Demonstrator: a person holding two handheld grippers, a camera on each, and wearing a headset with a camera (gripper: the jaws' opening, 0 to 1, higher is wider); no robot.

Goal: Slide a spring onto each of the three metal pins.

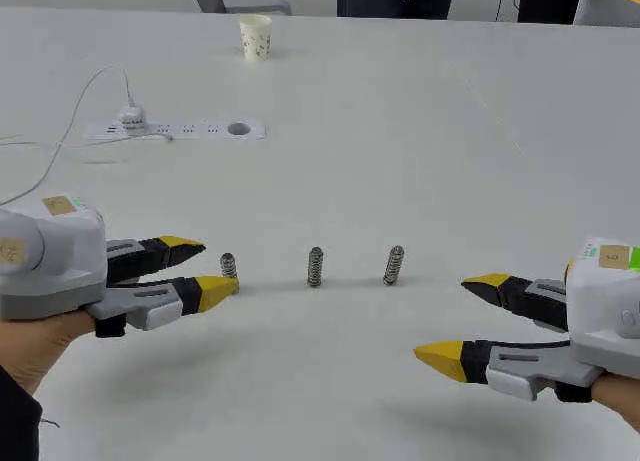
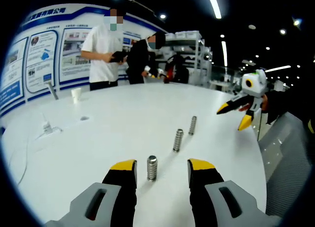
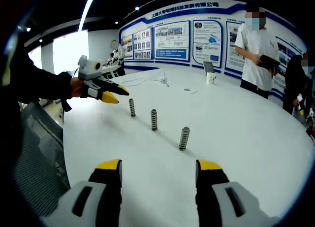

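A wide white bench (image 1: 420,131) takes up the room in front of me, with blue display boards on the far wall and people standing behind the bench's far edge.

Near the front edge three springs stand upright in a straight row, well apart from one another: the left spring (image 1: 228,266), the middle spring (image 1: 315,267) and the right spring (image 1: 394,265). All three are dark metal coils of much the same height.

The left tool (image 1: 212,266) is held low and level beside the left spring. Its yellow-tipped jaws are apart. In the left gripper view that spring stands in the gap just ahead of the tips and touches neither one. The jaws hold nothing.

The right tool (image 1: 447,318) is off to the other side of the row, near the right spring but clear of it. Its jaws are spread wide and hold nothing. In the right gripper view the three springs run away from it in a slanting line towards the left tool.

Farther back on the bench lies a white power strip (image 1: 180,130) with a plug in it and a white cable (image 1: 70,131) trailing off to the left. A paper cup (image 1: 256,36) stands near the far edge.
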